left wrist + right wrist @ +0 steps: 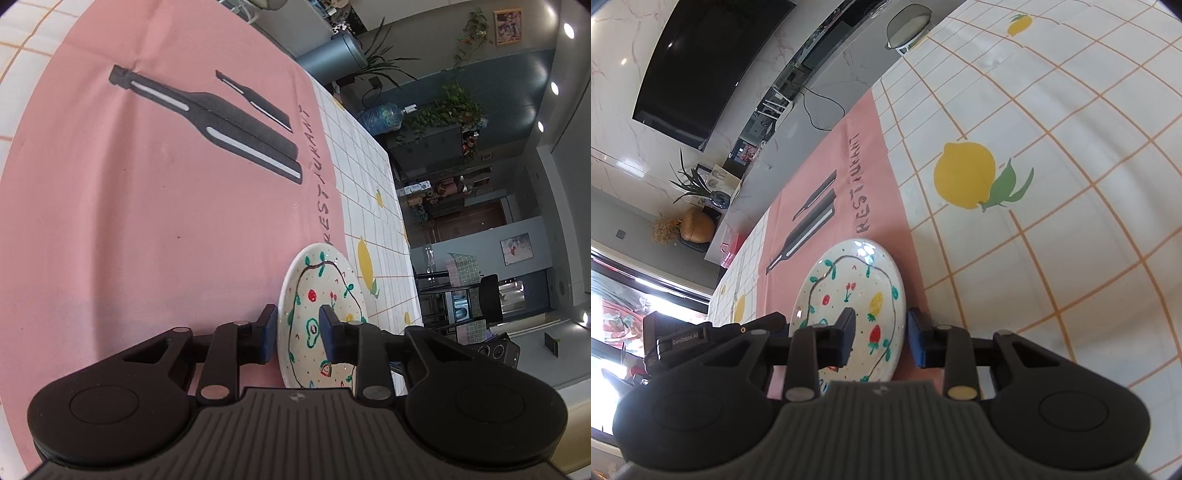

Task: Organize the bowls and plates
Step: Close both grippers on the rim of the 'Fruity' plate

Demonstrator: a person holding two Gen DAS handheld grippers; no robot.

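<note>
You hold a claw in each hand, and both reach toward the same plate [325, 321] from opposite sides. The plate is white and painted with small fruits, leaves and a dark wavy line. It lies on a pink cloth [147, 229] that is printed with dark bottle shapes and the word RESTAURANT. The pink cloth lies over a white checked cloth with yellow lemons [1034, 184], which covers the tabletop.

Your left claw [299, 332] straddles the plate's near rim. One blue pad sits just outside the edge, over the pink cloth, and the other pad [327, 328] sits over the painted inner face. The jaws are narrowed around the rim, but you cannot tell from this view whether the pads press on it.

Your right claw [881, 339] straddles the rim on the other side of the plate. One dark finger [847, 332] is over the painted face and the blue pad is just outside the edge. Here too the jaws are narrowed around the rim, with contact not clear.

In the right wrist view, part of the left tool [676, 339] shows just beyond the plate's far side.
</note>
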